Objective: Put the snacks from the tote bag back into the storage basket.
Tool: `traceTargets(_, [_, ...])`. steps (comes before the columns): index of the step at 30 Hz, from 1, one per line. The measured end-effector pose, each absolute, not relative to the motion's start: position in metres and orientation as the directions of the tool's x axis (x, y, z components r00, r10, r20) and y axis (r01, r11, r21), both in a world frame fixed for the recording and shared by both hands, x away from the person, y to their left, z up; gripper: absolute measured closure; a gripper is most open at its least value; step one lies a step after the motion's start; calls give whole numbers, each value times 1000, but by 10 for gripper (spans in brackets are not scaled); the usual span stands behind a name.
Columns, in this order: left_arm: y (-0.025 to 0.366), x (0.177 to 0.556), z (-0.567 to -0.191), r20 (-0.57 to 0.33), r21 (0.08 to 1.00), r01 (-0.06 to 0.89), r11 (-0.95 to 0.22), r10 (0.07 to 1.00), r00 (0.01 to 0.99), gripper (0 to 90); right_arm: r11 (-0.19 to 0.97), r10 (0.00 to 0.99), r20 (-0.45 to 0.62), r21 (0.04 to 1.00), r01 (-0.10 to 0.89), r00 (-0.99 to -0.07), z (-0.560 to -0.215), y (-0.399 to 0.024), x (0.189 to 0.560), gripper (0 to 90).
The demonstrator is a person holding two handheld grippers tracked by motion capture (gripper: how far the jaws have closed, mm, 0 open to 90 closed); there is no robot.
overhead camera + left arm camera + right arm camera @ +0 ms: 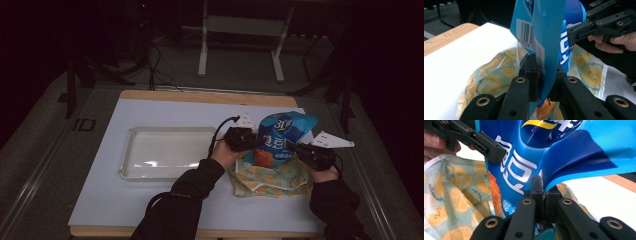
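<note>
Tongs, left [254, 141] and right [294, 146], clamp blue snack bag [281, 137] over lemon-print bag [270, 179]; white tray [131, 153] left

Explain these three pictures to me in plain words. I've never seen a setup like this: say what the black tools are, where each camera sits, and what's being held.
A person at a table holds a hand-operated tool in each hand; each ends in two black jaws. The left gripper and right gripper show in the high view, taken from above the person's side. The other two pictures come from cameras riding on each tool, looking along its own jaws. On the white table lie an empty white tray and a lemon-print bag. Both grippers are shut on a blue snack packet, one on each side, holding it upright over the lemon-print bag.
</note>
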State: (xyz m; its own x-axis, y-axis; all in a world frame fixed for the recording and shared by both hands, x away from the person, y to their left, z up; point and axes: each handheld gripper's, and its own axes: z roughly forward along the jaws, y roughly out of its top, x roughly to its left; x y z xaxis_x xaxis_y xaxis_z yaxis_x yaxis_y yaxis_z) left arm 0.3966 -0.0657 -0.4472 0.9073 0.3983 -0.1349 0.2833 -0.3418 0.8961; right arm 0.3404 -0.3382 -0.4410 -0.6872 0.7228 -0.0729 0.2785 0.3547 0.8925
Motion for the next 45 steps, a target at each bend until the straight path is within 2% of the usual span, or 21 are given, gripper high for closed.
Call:
traceTargets(12, [-67, 395, -437, -133, 895, 284, -345, 401, 906, 855, 337, 725, -66, 902, 271, -685, -435, -339, 339, 890])
traceTargets(45, [-58, 389, -373, -99, 906, 237, -351, 368, 924, 872, 333, 714, -101, 919, 210, -693, -378, -334, 328, 892])
